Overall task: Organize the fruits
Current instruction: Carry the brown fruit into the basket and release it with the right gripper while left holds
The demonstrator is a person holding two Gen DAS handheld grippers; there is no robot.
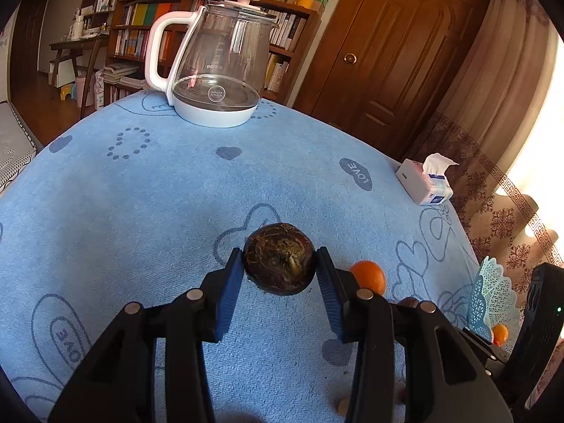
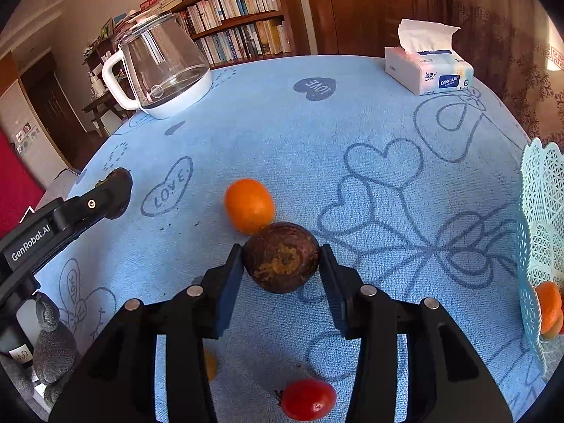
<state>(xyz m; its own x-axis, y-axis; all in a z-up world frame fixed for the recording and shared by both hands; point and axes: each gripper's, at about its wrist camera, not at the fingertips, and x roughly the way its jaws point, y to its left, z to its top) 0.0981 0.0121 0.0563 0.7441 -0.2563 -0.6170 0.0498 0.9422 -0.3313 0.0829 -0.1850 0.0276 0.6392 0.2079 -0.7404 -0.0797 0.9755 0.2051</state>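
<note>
My left gripper (image 1: 280, 264) is shut on a dark brown round fruit (image 1: 278, 259), held just above the blue cloth. My right gripper (image 2: 282, 259) is shut on a second dark brown fruit (image 2: 282, 257). A small orange (image 2: 249, 205) lies just beyond it, touching or nearly so; the orange also shows in the left wrist view (image 1: 368, 276). A red cherry tomato (image 2: 308, 399) lies under the right gripper. A light blue lattice basket (image 2: 539, 232) at the right edge holds orange fruit (image 2: 550, 308). The left gripper also shows at the left of the right wrist view (image 2: 112, 194).
A glass kettle with a white handle (image 1: 215, 67) stands at the far side of the table. A tissue box (image 2: 428, 67) sits at the far right edge. A small yellow fruit (image 2: 210, 365) lies half hidden under my right gripper. A bookshelf and a door stand behind the table.
</note>
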